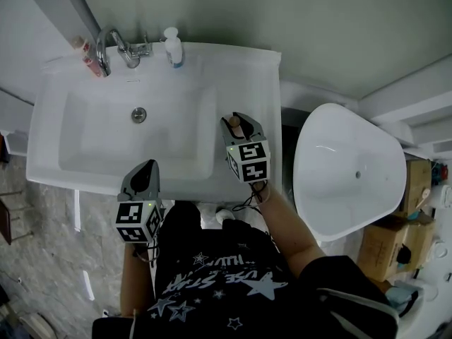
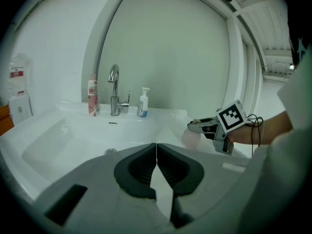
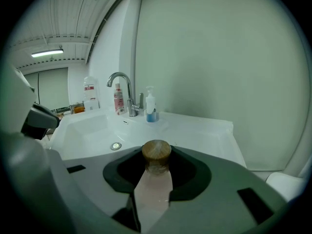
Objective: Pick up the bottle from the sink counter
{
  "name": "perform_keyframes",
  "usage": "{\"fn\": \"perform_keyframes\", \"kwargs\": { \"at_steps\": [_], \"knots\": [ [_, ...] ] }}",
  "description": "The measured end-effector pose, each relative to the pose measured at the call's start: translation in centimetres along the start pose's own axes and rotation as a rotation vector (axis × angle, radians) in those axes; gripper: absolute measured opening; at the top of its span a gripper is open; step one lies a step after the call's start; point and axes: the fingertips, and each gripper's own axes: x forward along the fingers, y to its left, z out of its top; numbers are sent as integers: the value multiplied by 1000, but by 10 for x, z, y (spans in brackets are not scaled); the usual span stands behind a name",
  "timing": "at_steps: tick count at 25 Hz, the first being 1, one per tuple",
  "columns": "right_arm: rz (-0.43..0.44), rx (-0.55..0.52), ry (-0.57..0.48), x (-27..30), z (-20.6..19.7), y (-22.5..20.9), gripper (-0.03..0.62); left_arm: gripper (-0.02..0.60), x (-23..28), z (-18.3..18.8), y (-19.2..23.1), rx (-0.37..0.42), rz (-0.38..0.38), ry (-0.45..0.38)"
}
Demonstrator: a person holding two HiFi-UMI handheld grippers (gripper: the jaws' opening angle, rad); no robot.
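A small pale pink bottle (image 3: 153, 191) with a round wooden cap (image 3: 156, 151) stands between the jaws of my right gripper (image 3: 156, 165), whose pads lie against its sides. From the head view, that gripper (image 1: 236, 123) is over the right part of the white sink counter (image 1: 247, 69), with the cap (image 1: 237, 128) showing between its jaws. I cannot tell whether the bottle still rests on the counter. In the left gripper view the bottle (image 2: 191, 138) shows under the right gripper (image 2: 196, 126). My left gripper (image 1: 143, 179) hangs by the counter's front edge, jaws shut and empty (image 2: 156, 156).
A chrome faucet (image 1: 113, 48), a white pump bottle (image 1: 173, 46) and a pink tube (image 1: 88, 56) stand along the counter's back edge. The basin (image 1: 106, 140) has a drain (image 1: 139, 114). A white toilet (image 1: 349, 168) and cardboard boxes (image 1: 385, 246) are to the right.
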Motion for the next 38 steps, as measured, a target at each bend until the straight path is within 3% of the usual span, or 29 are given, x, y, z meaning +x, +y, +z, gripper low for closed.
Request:
{"fn": "perform_keyframes", "kwargs": {
  "at_steps": [6, 14, 20, 26, 38],
  "knots": [
    [35, -2, -29, -19, 10, 1, 133, 20, -19, 12, -12, 14, 41, -41],
    [137, -43, -96, -72, 29, 0, 133, 20, -67, 8, -58, 5, 143, -113],
    [227, -84, -128, -111, 29, 7, 133, 20, -108, -17, -95, -42, 227, -146],
    [284, -84, -136, -147, 11, 24, 133, 20, -143, -55, -125, -66, 262, -133],
    [316, -103, -167, -236, -5, 70, 133, 20, -230, -107, -163, -95, 292, -162]
  ]
}}
